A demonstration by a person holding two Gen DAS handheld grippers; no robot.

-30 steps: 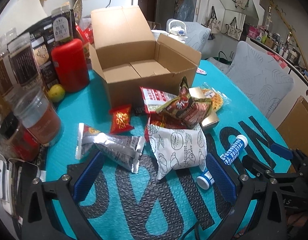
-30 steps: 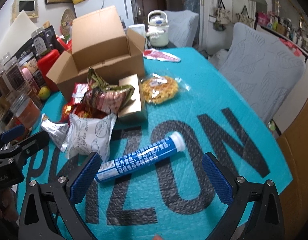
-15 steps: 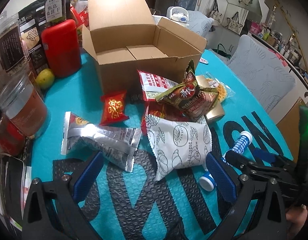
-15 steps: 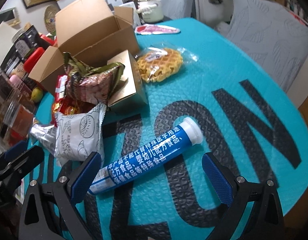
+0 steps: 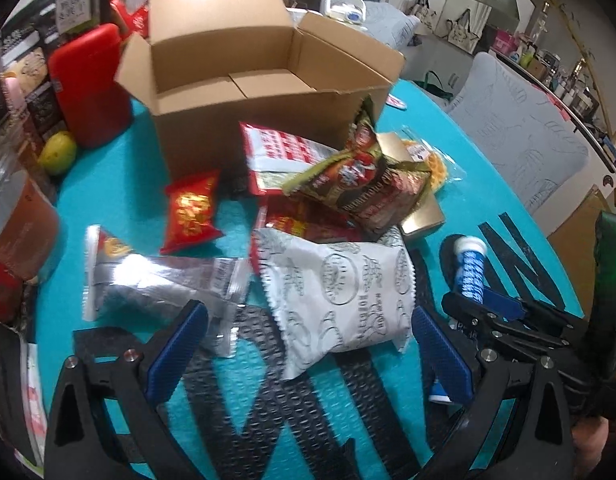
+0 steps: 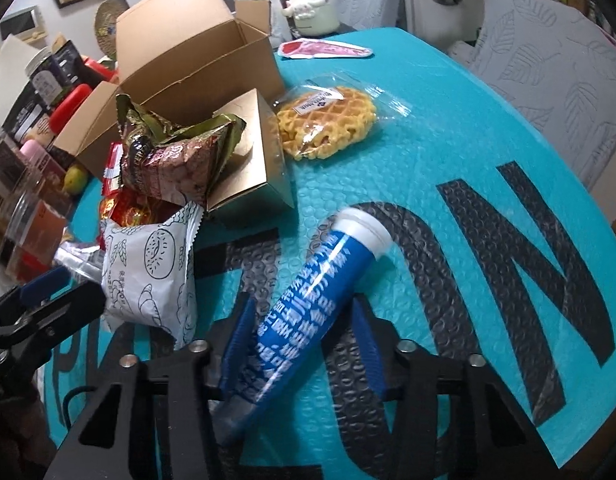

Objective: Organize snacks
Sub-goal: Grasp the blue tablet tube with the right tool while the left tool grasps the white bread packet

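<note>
So our right gripper [image 6: 300,336] has just been closing, and its blue fingers [image 6: 238,340] are now clamped on the blue tube [image 6: 308,304], pads pressing both sides of its lower half. The tube has a white cap [image 6: 368,228] pointing away from us, and it's covered in white Chinese print we can't really read through the blur. It sits on the near right part of the bench [image 6: 448,128], over the big black letters on the teal bubble cover (we can make out "ZON").

Our left gripper [image 5: 304,352] is spread wide, fingers [image 5: 176,350] well apart and gripping nothing. Between them lie the near end of the white pastry bag [image 5: 340,292], printed with bread doodles and some lettering too small to read, and a corner of the silver packet [image 5: 156,284].

Further back toward the middle of the bench is the snack pile: a small red pouch [image 5: 192,210] with gold characters, a red-and-white packet [image 5: 280,152], a crumpled brown-green bag [image 5: 356,184] resting on a gold box [image 6: 248,160], and a wrapped waffle [image 6: 328,120] with a little white label. All of that sits just in front of the open cardboard box [image 5: 248,80], which looks empty inside.

Along the left edge there's a red canister [image 5: 92,84] and a small yellow-green fruit [image 5: 58,152].
</note>
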